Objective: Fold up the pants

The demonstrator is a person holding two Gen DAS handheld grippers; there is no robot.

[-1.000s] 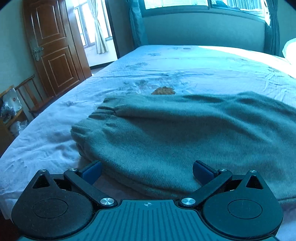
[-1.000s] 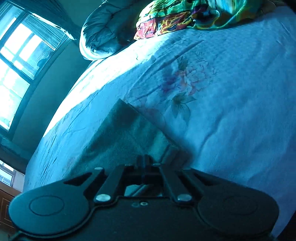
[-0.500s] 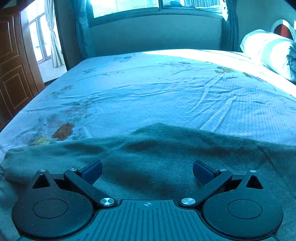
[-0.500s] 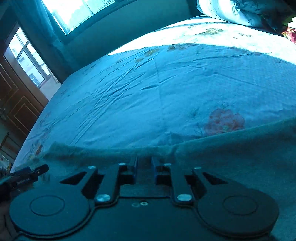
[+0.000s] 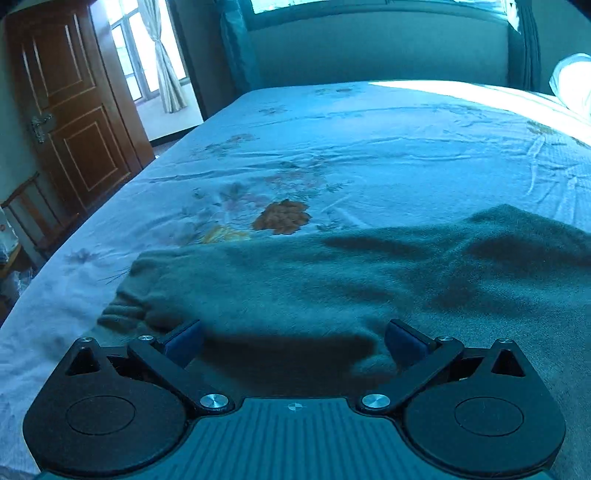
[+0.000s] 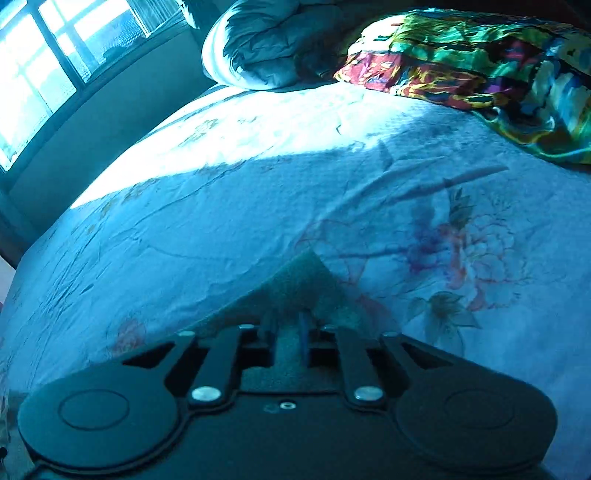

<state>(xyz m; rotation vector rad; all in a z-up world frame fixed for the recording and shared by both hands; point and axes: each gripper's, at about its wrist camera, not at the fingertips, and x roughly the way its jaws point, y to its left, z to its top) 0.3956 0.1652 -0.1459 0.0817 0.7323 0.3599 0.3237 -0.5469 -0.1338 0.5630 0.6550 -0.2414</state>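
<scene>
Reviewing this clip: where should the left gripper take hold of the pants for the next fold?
Probably the gathered waistband end of the pants, coming from the near bed edge. It lies bunched and raised beside the left gripper, whose jaws stand wide open.

Both pictures carried a heavy blue-teal cast and looked dim overall. Daylight came through the window (image 5: 373, 3) beyond the far edge of the bed (image 5: 369, 147), burning out to white glare on the sheet nearest it. In the right wrist view the window (image 6: 40, 62) was likewise blown out, and a hard-edged sunlit band crossed the bed (image 6: 221, 221) below it. The left gripper (image 5: 293, 341) threw a dark shadow on the pants (image 5: 332, 280) right beneath it. Fisheye bending curved the door (image 5: 70, 107) and the bed's edges. The right gripper's fingers (image 6: 303, 332) were smeared with motion blur.
</scene>
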